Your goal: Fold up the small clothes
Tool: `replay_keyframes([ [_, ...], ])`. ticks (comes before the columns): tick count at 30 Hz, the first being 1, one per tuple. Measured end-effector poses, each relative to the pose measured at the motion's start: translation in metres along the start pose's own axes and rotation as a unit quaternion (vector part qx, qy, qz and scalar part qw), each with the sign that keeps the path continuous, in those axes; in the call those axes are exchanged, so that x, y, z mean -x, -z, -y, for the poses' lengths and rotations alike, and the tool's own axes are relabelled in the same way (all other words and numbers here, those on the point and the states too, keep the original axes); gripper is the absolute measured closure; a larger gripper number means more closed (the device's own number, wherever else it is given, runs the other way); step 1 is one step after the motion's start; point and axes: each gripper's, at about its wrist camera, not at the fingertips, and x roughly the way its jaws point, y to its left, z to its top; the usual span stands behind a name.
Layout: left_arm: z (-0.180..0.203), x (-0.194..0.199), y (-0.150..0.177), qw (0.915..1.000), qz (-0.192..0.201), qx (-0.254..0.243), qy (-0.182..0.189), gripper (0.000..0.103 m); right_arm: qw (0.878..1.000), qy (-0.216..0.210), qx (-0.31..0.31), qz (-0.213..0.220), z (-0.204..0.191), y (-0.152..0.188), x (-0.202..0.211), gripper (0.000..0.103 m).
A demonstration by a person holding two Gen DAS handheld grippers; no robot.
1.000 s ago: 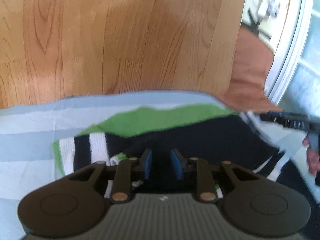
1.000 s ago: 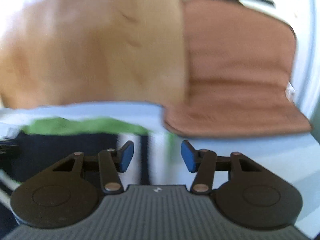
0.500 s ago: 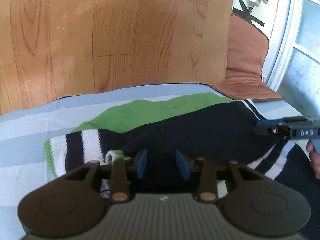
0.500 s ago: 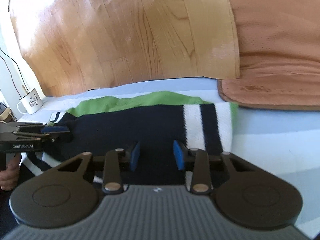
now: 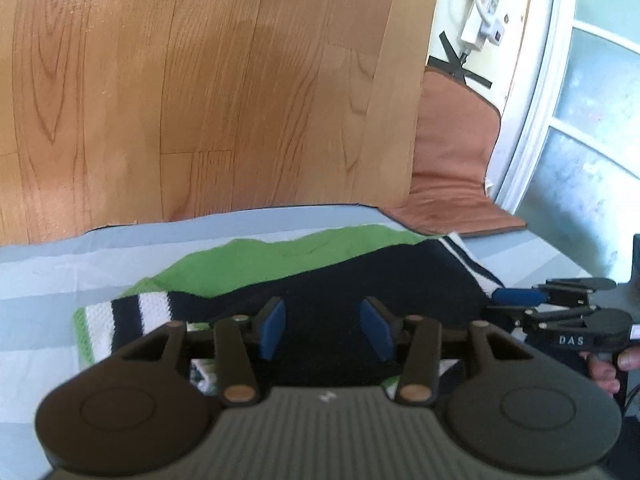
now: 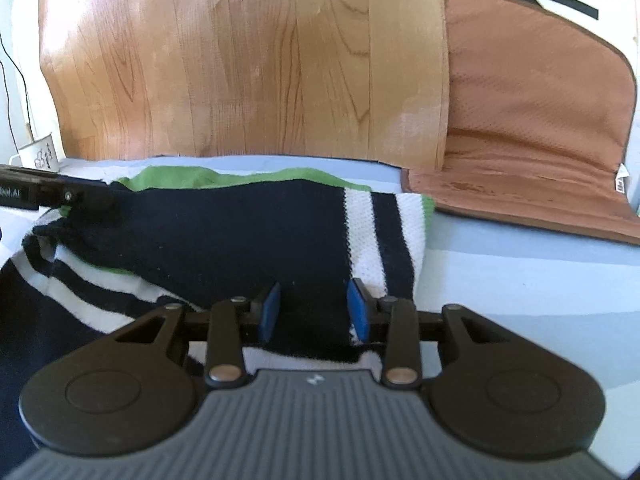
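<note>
A navy knit sweater [image 5: 360,280] with white stripes and a green inside lies folded on a pale blue striped sheet [image 5: 48,280]. My left gripper [image 5: 324,330] hovers at its near edge over navy knit. Its jaws are opening and the blue pads [image 5: 272,328] stand clear of the cloth. The right gripper [image 5: 504,304] shows side-on at the sweater's right end, with a hand [image 5: 608,364] behind it. In the right wrist view the sweater [image 6: 240,232] fills the middle. My right gripper [image 6: 314,312] is open low over its near hem by the white stripes, knit lying between the pads. The left gripper [image 6: 100,198] reaches in from the left.
A wood-grain board [image 5: 240,100] rises behind the sheet. A brown cushion mat [image 6: 540,120] lies at the back right. A white enamel mug [image 6: 40,158] stands at the far left. A white power strip [image 5: 484,28] and a window frame [image 5: 540,120] are at the upper right.
The left jaws have widened off the navy knit. The right jaws have narrowed, and that gripper has sunk toward the sweater's striped end. The sweater now lies flatter.
</note>
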Motion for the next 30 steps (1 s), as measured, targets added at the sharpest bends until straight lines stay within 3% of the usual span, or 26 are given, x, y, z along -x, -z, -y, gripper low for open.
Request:
replay_keyframes([
  [4,-0.006,-0.024,0.005,0.9976,-0.056,0.001,-0.041,0.063,1.000,-0.003,-0.010,0.007,0.006,0.002,0.005,0.063],
  [5,-0.003,-0.024,0.007,0.9976,-0.052,-0.010,-0.044,0.062,1.000,0.002,-0.028,0.002,0.010,0.001,0.003,0.066],
  [6,-0.002,-0.024,0.006,0.9974,-0.054,-0.014,-0.045,0.061,0.999,0.005,-0.042,0.000,0.014,0.000,0.000,0.070],
  [8,-0.001,-0.025,0.007,0.9974,-0.054,-0.016,-0.046,0.061,0.998,0.034,-0.055,0.002,0.016,-0.002,-0.004,0.089],
  [10,-0.002,-0.025,0.006,0.9975,-0.054,-0.013,-0.043,0.060,0.997,0.047,-0.064,0.005,0.016,-0.002,-0.006,0.091],
  [20,0.008,-0.022,0.008,0.9972,-0.054,-0.025,-0.045,0.052,0.996,0.049,-0.070,0.004,0.017,-0.002,-0.008,0.090],
  [23,0.014,-0.021,0.010,0.9959,-0.061,-0.025,-0.061,0.052,0.996,0.039,-0.077,0.005,0.020,-0.002,-0.008,0.087],
  [30,0.047,0.052,0.043,0.9906,-0.047,-0.057,-0.115,0.051,0.996,0.015,-0.087,0.008,0.023,-0.001,-0.006,0.079],
])
